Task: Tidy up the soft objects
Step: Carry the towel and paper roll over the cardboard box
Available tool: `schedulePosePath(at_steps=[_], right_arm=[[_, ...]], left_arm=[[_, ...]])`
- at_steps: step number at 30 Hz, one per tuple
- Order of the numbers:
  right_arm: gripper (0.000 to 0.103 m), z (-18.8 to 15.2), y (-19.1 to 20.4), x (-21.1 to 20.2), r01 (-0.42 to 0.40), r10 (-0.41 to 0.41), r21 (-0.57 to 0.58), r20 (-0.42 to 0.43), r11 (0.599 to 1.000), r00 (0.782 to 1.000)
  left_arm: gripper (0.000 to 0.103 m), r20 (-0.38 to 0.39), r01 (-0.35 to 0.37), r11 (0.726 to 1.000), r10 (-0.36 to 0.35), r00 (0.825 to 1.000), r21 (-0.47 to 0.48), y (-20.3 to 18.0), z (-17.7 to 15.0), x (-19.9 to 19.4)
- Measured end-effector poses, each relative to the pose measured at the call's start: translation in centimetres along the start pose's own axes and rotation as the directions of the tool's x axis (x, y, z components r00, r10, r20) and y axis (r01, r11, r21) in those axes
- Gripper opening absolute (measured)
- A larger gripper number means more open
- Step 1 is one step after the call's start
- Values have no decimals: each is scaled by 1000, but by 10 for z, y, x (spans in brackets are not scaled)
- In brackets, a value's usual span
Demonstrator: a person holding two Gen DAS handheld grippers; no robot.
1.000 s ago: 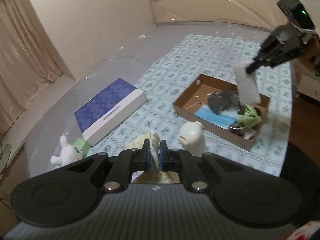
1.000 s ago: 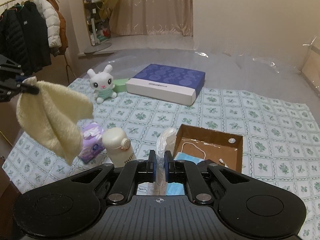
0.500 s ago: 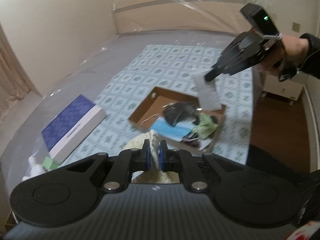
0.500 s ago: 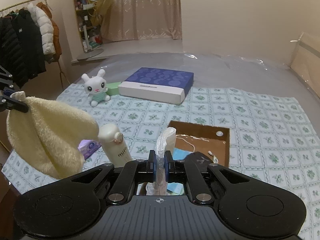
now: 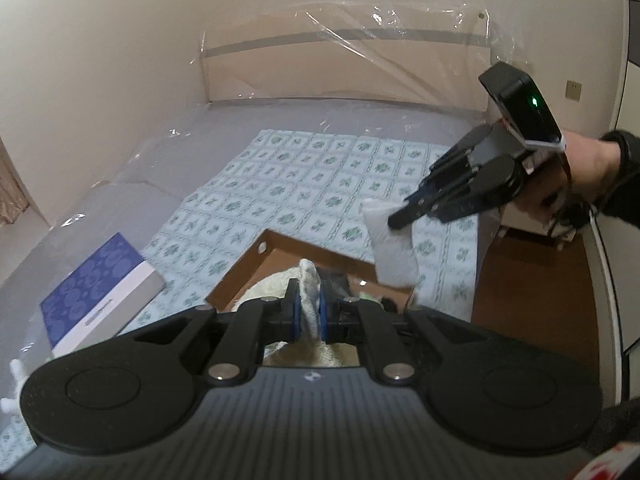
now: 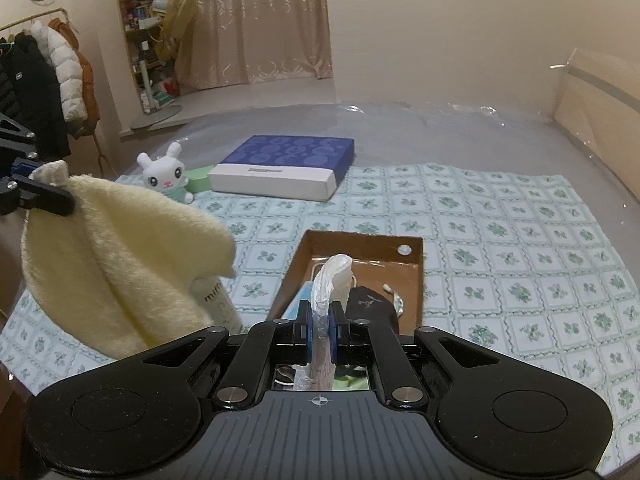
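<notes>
Currently towel [image 6: 116, 264] is pinched in left gripper [image 5: 307, 314], packet [image 6: 334, 276] in right gripper [image 6: 319, 326], both carried over box [image 6: 412, 276] for dropping in.

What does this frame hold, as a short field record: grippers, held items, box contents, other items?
left gripper: shut on cream towel
right gripper: shut on white packet
cardboard box: blue face mask, dark cloth
beside box: white bottle
further back: plush rabbit, blue-lidded flat box
surface: green-patterned sheet
</notes>
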State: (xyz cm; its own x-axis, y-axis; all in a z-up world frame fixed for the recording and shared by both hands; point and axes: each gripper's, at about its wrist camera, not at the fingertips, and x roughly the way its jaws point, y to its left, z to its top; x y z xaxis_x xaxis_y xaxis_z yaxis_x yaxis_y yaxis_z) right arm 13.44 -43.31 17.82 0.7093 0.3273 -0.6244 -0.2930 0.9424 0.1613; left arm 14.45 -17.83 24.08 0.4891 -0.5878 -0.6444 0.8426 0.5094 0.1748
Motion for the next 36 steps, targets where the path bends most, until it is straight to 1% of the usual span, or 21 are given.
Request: schedulePosePath(at_steps=[3, 6, 10, 12, 14, 17, 21, 25, 29, 32, 33, 36], right_arm=[[8, 0, -7, 2, 9, -9, 3, -2, 1000, 1000], [8, 1, -13, 6, 16, -16, 1, -2, 1000, 1000], [8, 2, -18, 12, 26, -26, -5, 2, 1000, 1000], [8, 3, -22, 18, 30, -30, -9, 2, 1000, 1000], [8, 3, -25, 25, 33, -33, -16, -1, 999, 999], [8, 5, -31, 36, 39, -39, -24, -5, 999, 999], [8, 9, -44, 54, 43, -43, -25, -3, 999, 999], [8, 14, -57, 74, 42, -42, -28, 4, 999, 999], [8, 19, -67, 92, 33, -33, -32, 7, 999, 999], [8, 22, -76, 105, 31, -31, -30, 13, 999, 999], [8, 21, -78, 110, 29, -28, -30, 13, 999, 1000], [8, 17, -86, 127, 21, -21, -34, 2, 999, 1000]], left_arm=[[8, 8, 8, 1000, -8, 1000, -13, -4, 8, 18], [8, 15, -21, 999, 22, 1000, -28, -6, 16, 40], [8, 15, -45, 995, 46, 999, -88, -5, 21, 68], [8, 18, -47, 990, 50, 999, -132, -1, 23, 83], [8, 13, -70, 984, 73, 997, -163, 3, 24, 100], [8, 0, -93, 971, 96, 995, -218, 11, 24, 124], [8, -13, -148, 949, 151, 988, -279, 23, 26, 151], [8, -37, -221, 923, 221, 975, -317, 36, 26, 182], [8, -51, -268, 904, 267, 962, -332, 44, 25, 211], [8, -58, -312, 889, 311, 949, -335, 50, 22, 233], [8, -62, -321, 884, 319, 946, -341, 51, 20, 240], [8, -96, -321, 872, 307, 947, -371, 56, 6, 266]])
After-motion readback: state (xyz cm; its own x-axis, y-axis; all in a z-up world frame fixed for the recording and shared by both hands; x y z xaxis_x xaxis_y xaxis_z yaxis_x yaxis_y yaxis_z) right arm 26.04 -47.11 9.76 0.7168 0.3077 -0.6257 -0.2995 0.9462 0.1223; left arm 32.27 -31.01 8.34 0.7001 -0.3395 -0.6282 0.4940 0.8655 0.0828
